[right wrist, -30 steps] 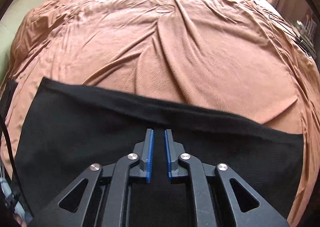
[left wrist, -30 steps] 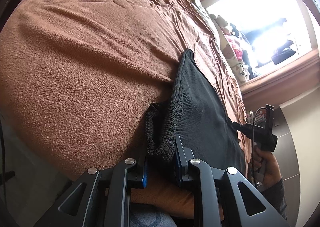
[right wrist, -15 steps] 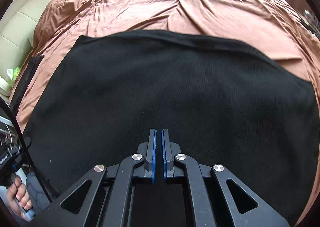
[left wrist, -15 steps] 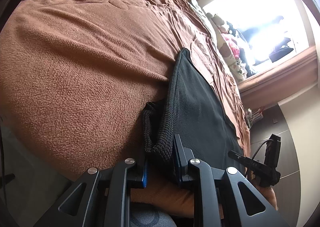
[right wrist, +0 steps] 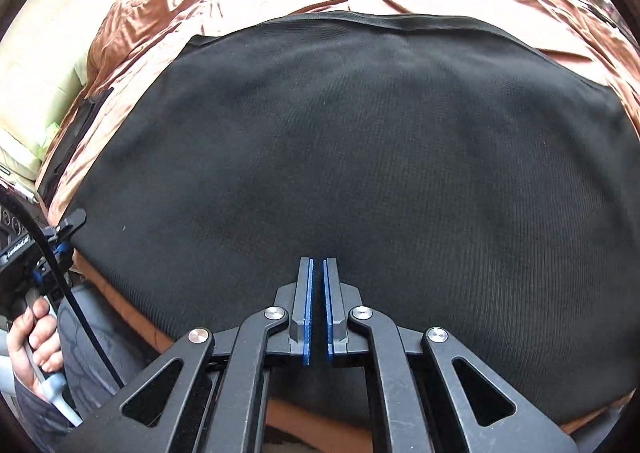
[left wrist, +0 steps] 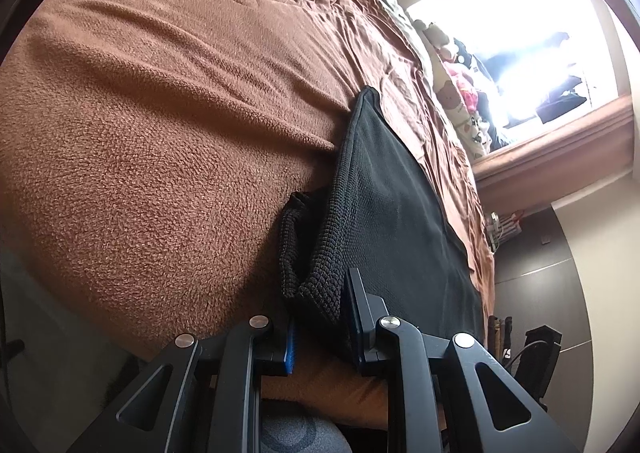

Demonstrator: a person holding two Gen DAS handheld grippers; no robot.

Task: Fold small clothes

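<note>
A brown blanket (left wrist: 168,141) was spread over the bed, and on it a black knit garment (right wrist: 360,157) was laid flat. Its bunched corner was clamped by the left gripper (left wrist: 320,317). Above its near edge, the right gripper (right wrist: 317,309) was held closed and empty.

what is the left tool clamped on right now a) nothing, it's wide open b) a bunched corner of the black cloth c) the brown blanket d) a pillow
b: in the left wrist view the left tool pinches a bunched knit corner of the black cloth, which lies on the brown blanket.
</note>
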